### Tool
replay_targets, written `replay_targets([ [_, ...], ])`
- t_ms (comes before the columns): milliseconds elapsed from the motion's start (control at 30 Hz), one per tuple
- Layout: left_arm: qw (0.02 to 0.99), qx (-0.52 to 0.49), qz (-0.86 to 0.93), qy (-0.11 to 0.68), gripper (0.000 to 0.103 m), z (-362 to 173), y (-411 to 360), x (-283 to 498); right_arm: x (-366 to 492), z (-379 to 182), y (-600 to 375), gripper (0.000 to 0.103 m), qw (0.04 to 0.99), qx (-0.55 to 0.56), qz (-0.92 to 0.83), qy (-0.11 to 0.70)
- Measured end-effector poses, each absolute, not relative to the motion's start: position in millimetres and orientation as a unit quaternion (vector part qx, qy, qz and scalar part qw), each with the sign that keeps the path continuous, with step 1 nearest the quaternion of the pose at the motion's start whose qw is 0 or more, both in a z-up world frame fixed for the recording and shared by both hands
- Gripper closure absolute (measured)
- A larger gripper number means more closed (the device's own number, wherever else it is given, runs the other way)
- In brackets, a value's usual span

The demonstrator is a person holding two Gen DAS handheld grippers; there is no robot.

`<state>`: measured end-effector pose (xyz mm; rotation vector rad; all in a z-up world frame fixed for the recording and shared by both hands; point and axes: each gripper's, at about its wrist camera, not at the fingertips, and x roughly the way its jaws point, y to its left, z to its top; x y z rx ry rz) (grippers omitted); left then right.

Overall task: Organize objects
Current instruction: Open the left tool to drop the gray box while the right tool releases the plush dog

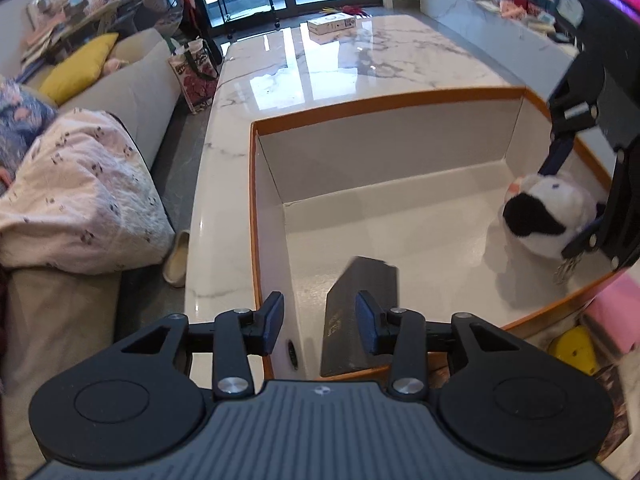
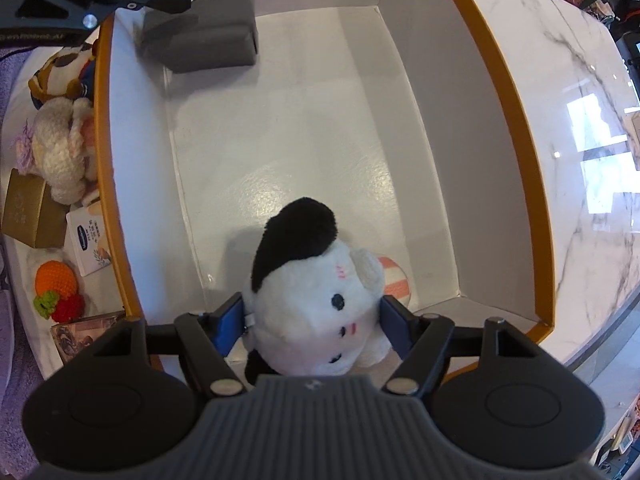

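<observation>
A large white box with an orange rim (image 1: 360,110) (image 2: 500,80) sits on the marble table. My right gripper (image 2: 312,320) is shut on a white and black plush toy (image 2: 316,300) and holds it inside the box, near a wall; it also shows in the left wrist view (image 1: 548,216). A dark grey case (image 1: 360,320) (image 2: 204,36) lies inside the box by its near wall. My left gripper (image 1: 320,320) is open and empty, above the box rim, with the case just past its right finger.
Outside the box in the right wrist view lie a cream knitted toy (image 2: 60,144), a brown and white plush (image 2: 64,68), a gold box (image 2: 26,208), a white card (image 2: 90,240) and a crocheted orange fruit (image 2: 56,280). A white carton (image 1: 331,24) stands at the table's far end. A sofa (image 1: 120,92) runs along the left.
</observation>
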<state>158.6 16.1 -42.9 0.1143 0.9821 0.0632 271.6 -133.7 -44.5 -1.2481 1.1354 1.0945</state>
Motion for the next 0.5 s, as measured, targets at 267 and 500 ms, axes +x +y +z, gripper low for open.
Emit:
replay_targets([
  [267, 0.882, 0.038, 0.031, 0.469, 0.055, -39.8, 19.6, 157.5, 265.7, -42.4, -132.2, 0.029, 0.541, -0.519, 0.456, 0.479],
  [500, 0.882, 0.029, 0.031, 0.47, 0.055, -39.7, 20.9, 154.3, 254.6, -37.7, -135.8, 0.026, 0.541, -0.527, 0.45, 0.477],
])
